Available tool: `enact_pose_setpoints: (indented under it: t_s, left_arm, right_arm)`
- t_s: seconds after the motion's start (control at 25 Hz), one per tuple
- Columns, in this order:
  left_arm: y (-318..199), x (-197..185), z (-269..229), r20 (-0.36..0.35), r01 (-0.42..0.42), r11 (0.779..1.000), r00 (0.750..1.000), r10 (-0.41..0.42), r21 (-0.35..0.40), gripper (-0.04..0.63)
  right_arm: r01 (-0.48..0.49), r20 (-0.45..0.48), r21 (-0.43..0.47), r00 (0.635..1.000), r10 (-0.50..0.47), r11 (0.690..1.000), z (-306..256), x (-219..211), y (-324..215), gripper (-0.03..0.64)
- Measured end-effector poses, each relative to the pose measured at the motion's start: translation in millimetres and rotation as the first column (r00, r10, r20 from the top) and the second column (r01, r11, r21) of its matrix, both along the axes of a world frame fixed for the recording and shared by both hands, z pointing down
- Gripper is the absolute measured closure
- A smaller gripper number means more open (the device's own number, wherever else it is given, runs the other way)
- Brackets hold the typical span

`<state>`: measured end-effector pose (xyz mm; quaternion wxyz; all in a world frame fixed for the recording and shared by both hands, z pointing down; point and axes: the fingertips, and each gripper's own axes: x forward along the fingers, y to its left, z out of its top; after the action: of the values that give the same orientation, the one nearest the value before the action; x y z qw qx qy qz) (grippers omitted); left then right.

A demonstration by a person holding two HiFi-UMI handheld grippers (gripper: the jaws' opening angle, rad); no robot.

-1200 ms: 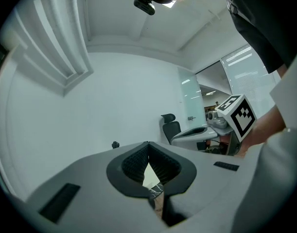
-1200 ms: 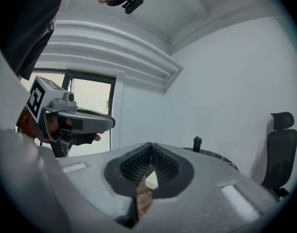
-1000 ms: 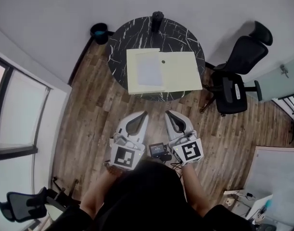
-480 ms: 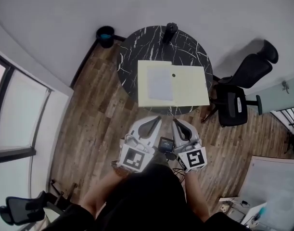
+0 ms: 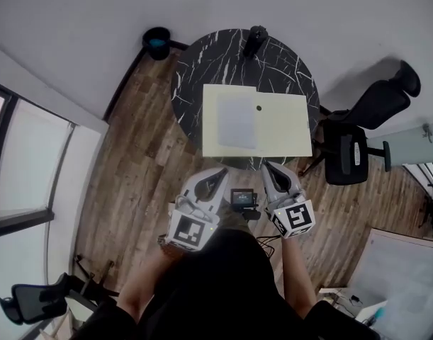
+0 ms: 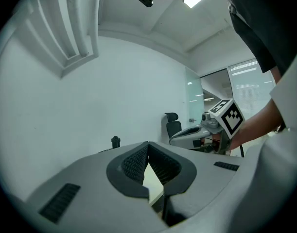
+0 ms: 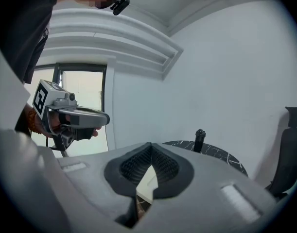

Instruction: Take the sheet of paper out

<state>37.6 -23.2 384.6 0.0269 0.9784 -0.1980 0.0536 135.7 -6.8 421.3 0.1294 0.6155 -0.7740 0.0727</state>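
Sheet of paper [image 5: 237,120]: white, lying flat on the left leaf of an open pale-yellow folder [image 5: 283,122] on the round black marbled counter [image 5: 195,62]; nothing touches it.
Why it lies so: the folder is spread open, so the sheet is exposed and, I judge, can be pinched at an edge and slid off.
Left gripper [image 5: 220,172]: fingers closed tip to tip, holding nothing, just short of the counter's near rim.
Right gripper [image 5: 268,167]: fingers likewise pressed together and empty, beside the left one.
Why held so: both point toward the folder, which reads as an approach; the fingers must part before any grasp.
Head view only: the whole layout, with the sheet's place in the folder.
Gripper views only: the meeting fingertips and a dark bottle-like thing [image 7: 200,140] standing upright at the far rim. The pale sliver under the tips is probably the folder.
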Motion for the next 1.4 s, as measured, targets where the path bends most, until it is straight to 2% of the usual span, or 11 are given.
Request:
enact_pose_setpoints:
  t_s: [0.16, 0.32, 0.48, 0.56, 0.64, 0.84, 0.96, 1.12, 1.2, 1.28, 1.4]
  left_arm:
    - [-19, 13, 10, 0.041, 0.038, 0.999, 0.998, -0.039, 0.009, 0.597]
    - [-40, 26, 14, 0.07, 0.066, 0.996, 0.995, -0.07, 0.062, 0.597]
    - [-50, 45, 33, 0.129, 0.093, 0.996, 0.987, -0.092, -0.009, 0.597]
    - [-58, 54, 32, 0.136, 0.091, 0.996, 0.986, -0.092, 0.017, 0.597]
    - [-60, 58, 33, 0.137, 0.103, 0.994, 0.985, -0.105, 0.022, 0.597]
    - [-71, 75, 39, 0.153, 0.129, 0.991, 0.979, -0.133, 0.034, 0.597]
    - [-76, 80, 40, 0.157, 0.134, 0.989, 0.977, -0.142, 0.06, 0.597]
    - [-83, 78, 47, 0.184, 0.162, 0.985, 0.968, -0.17, 0.057, 0.597]
    - [-84, 79, 50, 0.194, 0.174, 0.984, 0.965, -0.179, 0.044, 0.597]
    - [-85, 80, 53, 0.195, 0.18, 0.983, 0.964, -0.184, 0.037, 0.597]
    - [-86, 78, 61, 0.203, 0.192, 0.981, 0.96, -0.193, 0.024, 0.597]
  right_arm:
    - [0.035, 0.045, -0.021, 0.998, -0.034, 0.999, 17, 47, -23, 0.618]
    - [0.053, 0.114, -0.028, 0.992, -0.05, 0.998, 40, 88, -52, 0.617]
    - [0.073, 0.201, -0.064, 0.978, -0.059, 0.995, 72, 125, -71, 0.617]
    - [0.098, 0.24, -0.09, 0.968, -0.074, 0.991, 90, 135, -85, 0.58]
    - [0.146, 0.222, -0.126, 0.968, -0.115, 0.981, 110, 139, -92, 0.568]
    - [0.281, 0.026, -0.216, 0.959, -0.282, 0.935, 160, 148, -106, 0.557]
    - [0.347, -0.066, -0.281, 0.923, -0.379, 0.895, 189, 152, -116, 0.552]
    - [0.399, -0.121, -0.37, 0.875, -0.469, 0.839, 222, 155, -134, 0.551]
    - [0.431, -0.202, -0.427, 0.812, -0.548, 0.795, 232, 154, -139, 0.53]
    - [0.475, -0.265, -0.471, 0.727, -0.633, 0.743, 242, 150, -144, 0.514]
    - [0.523, -0.29, -0.513, 0.641, -0.71, 0.681, 258, 141, -154, 0.506]
